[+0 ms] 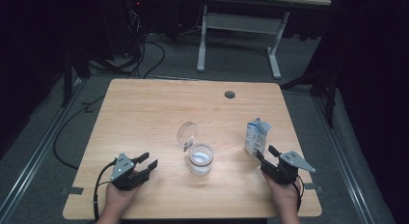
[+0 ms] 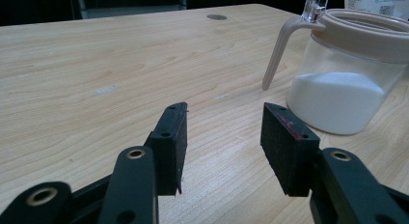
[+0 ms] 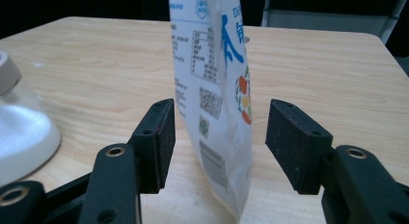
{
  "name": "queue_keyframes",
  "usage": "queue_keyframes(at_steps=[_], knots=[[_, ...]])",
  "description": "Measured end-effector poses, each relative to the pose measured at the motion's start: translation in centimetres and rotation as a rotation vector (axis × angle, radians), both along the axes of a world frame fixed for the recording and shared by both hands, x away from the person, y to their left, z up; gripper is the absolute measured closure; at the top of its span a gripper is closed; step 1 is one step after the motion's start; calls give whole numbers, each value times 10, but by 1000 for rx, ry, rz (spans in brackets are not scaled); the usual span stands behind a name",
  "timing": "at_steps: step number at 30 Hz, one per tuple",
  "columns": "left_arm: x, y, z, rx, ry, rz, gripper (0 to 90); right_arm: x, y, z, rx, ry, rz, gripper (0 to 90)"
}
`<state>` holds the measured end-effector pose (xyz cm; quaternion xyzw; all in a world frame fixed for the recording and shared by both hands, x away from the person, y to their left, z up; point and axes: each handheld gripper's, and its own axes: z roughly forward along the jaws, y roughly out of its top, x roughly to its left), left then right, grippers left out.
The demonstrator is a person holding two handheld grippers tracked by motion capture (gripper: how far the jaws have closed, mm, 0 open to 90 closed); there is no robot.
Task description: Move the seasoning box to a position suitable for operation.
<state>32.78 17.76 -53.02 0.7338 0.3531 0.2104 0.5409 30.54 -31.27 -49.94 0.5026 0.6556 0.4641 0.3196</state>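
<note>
The table [image 1: 144, 118] is pale matt wood grain. Between the right gripper's [image 3: 219, 137] matt black pads stands a glossy printed pouch [image 3: 217, 89]. Beside it, the jar [image 2: 345, 84] is clear, smooth plastic.

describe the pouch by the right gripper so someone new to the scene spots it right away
On the wooden table, look toward its right edge, just ahead of the right gripper. There a white pouch stands upright between that gripper's open jaws. Unlike the clear jar of white powder mid-table, it is flat, opaque and printed with blue lettering.
</note>
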Motion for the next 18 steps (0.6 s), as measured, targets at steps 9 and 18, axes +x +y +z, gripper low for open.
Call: queue_keyframes(at_steps=[9,18], knots=[[0,-2,0,24,-4,-5,527,-21,11,-3,-58,25,-18,458],[-1,-2,0,24,-5,-8,530,-32,17,-6,-67,30,-25,465]])
